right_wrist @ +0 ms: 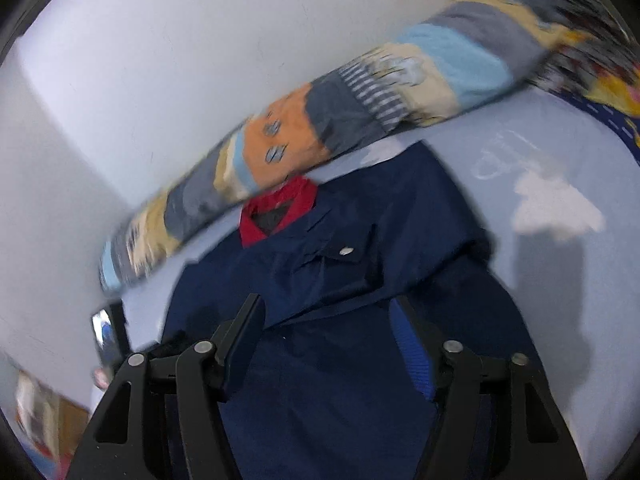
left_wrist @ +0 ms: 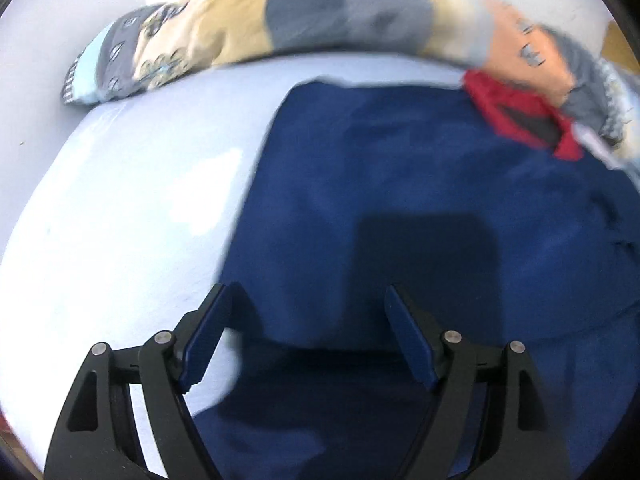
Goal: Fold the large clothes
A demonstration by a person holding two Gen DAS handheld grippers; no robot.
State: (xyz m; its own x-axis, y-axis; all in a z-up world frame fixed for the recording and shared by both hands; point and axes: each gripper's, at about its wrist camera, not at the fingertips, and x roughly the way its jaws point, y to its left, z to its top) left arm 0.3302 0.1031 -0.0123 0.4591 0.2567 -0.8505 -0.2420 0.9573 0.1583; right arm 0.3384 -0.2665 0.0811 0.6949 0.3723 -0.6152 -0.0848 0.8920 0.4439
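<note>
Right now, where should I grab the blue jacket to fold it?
Take the jacket by its outer side edge, coming from the bare sheet beside it. It lies flat, red collar at the far end, so that free edge probably lifts and folds inward easily.

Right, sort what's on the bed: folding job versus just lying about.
For the job:
- navy jacket with the red collar
- left gripper, open
- right gripper, open

Lying about:
- patchwork bolster along the wall
- patterned bedding, far corner
</note>
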